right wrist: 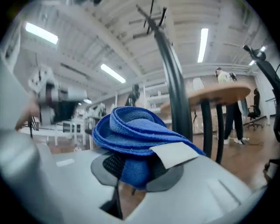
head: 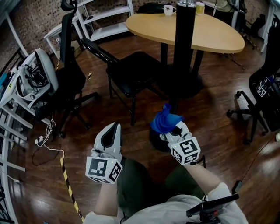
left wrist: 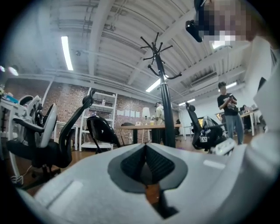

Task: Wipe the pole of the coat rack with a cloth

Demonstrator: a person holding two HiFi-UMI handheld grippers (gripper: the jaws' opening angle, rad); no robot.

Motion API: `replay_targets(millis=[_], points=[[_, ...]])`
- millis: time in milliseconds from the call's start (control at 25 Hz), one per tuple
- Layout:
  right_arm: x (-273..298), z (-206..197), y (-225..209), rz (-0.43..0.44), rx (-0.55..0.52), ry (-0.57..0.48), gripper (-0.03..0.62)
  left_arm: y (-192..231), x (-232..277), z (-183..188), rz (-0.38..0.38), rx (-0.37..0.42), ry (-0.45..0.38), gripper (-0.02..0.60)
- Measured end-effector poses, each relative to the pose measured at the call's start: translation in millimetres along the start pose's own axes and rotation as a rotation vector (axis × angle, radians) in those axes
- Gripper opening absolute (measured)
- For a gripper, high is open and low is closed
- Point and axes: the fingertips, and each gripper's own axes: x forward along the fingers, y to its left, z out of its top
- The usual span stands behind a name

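Observation:
The coat rack's black pole rises just ahead of me, and its round base rests on the wood floor. My right gripper is shut on a bunched blue cloth, held low beside the pole near the base. In the right gripper view the cloth, with its white tag, fills the jaws of the gripper, and the pole stands close behind on the right. My left gripper is shut and empty, left of the base. Past the left gripper the pole and its hooks stand ahead.
A round wooden table with a cup stands behind the pole. A black chair is to its left, with office chairs at far left and right. A white cable lies on the floor. A person stands far off.

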Motion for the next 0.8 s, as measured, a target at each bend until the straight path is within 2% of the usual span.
replay_targets(millis=[40, 120, 240, 360, 520, 640, 800], points=[[-19, 56, 2, 0.020, -0.001, -0.080, 0.100, -5, 4, 1, -0.010, -0.005, -0.008, 0.002], [-52, 126, 1, 0.038, -0.032, -0.173, 0.100, -14, 12, 3, -0.028, -0.010, -0.011, 0.002], [-71, 171, -5, 0.093, -0.079, -0.243, 0.101, -15, 32, 16, -0.043, 0.026, -0.012, 0.002], [-81, 202, 2, 0.112, -0.127, -0.260, 0.100, -11, 50, 58, -0.046, 0.063, -0.014, 0.002], [-95, 266, 14, 0.145, -0.088, -0.218, 0.100, -20, 50, 172, -0.054, 0.053, -0.069, 0.002], [-117, 336, 18, 0.127, -0.057, -0.215, 0.100, -35, 41, 254, -0.029, 0.064, -0.052, 0.002], [-164, 426, 10, 0.099, -0.033, -0.138, 0.100, -71, 17, 362, -0.036, 0.040, -0.026, 0.002]])
